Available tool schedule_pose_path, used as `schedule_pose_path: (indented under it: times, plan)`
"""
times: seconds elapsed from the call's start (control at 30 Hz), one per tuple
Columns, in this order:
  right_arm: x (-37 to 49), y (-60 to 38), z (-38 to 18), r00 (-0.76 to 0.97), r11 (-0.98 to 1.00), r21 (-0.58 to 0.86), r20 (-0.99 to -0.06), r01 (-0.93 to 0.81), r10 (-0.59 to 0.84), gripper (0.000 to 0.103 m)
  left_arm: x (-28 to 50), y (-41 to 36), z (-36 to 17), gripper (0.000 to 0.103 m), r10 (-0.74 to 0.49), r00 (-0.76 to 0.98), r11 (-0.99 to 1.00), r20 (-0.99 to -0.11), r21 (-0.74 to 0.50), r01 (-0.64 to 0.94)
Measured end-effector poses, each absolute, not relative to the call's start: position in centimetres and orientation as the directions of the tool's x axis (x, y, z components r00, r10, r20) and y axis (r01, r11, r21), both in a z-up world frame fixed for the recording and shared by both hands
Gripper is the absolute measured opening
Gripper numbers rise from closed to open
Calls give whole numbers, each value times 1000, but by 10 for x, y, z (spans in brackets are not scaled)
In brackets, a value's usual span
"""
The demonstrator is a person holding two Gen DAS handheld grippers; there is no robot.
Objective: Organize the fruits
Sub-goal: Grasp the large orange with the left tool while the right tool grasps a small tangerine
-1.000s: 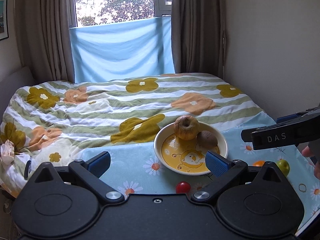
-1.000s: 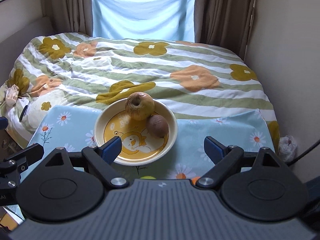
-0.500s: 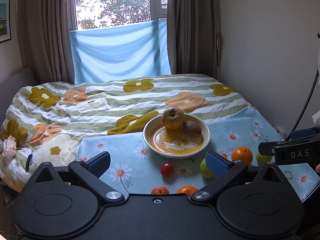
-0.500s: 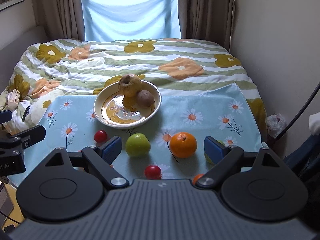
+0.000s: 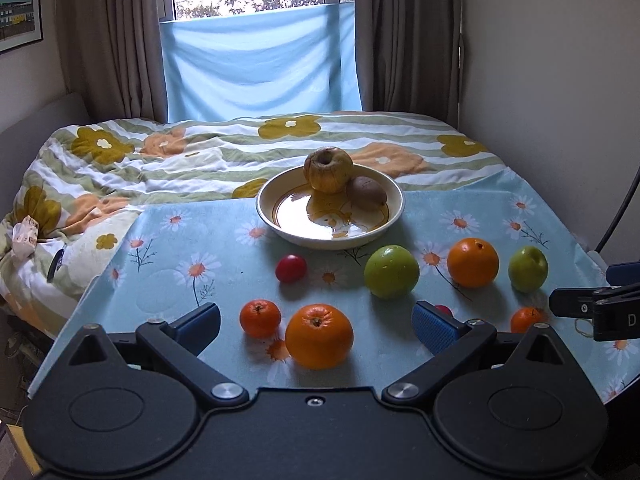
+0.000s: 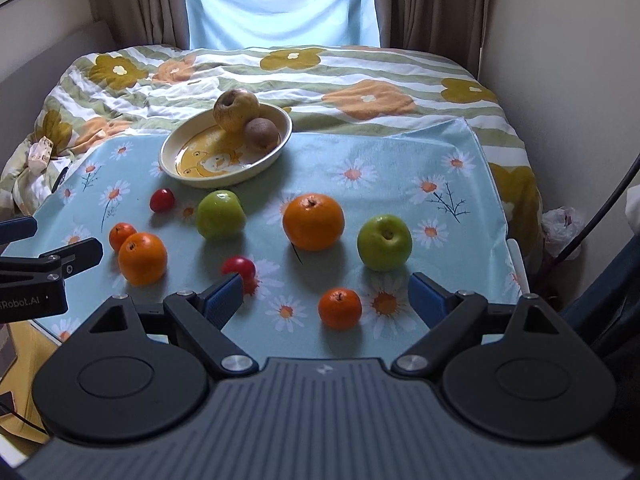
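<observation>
Both claws released, empty, above the worktop's near edge.
Risk: I nudge the round large orange (image 5: 319, 336) off that edge.

Oranges (image 6: 313, 221) four (two small) – green apples (image 6: 384, 242) two – tomatoes (image 6: 162, 200) two – bowl (image 6: 276, 148) one.

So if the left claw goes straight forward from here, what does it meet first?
Most likely the large orange, which lies between the open left claw fingers just ahead; the small mandarin sits slightly left. Depth is uncertain.
</observation>
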State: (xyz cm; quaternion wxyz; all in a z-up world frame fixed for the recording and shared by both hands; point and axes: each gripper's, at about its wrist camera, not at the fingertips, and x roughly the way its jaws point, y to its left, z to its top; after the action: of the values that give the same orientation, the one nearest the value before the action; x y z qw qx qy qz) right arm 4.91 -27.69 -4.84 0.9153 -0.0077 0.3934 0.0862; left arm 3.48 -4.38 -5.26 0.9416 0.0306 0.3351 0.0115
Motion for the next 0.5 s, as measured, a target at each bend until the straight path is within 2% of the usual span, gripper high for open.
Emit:
schedule_pose_path:
  times: [0.27,0.33,0.5]
  plan:
    - [61,-292,-89,668,980,61,-724,-188,174,103,58,-52,-95,100,95,760,995,-642,91,-48]
    - [65,-294,-98,662,979,62,-728,-193,177,101,66,-52,-104,92,102,751,994,-653,90,-56]
    - [70,-295,-114,653,978,66,-735,-200,183,101,77,-51,-122,89,116,729,993,-674,88,-77]
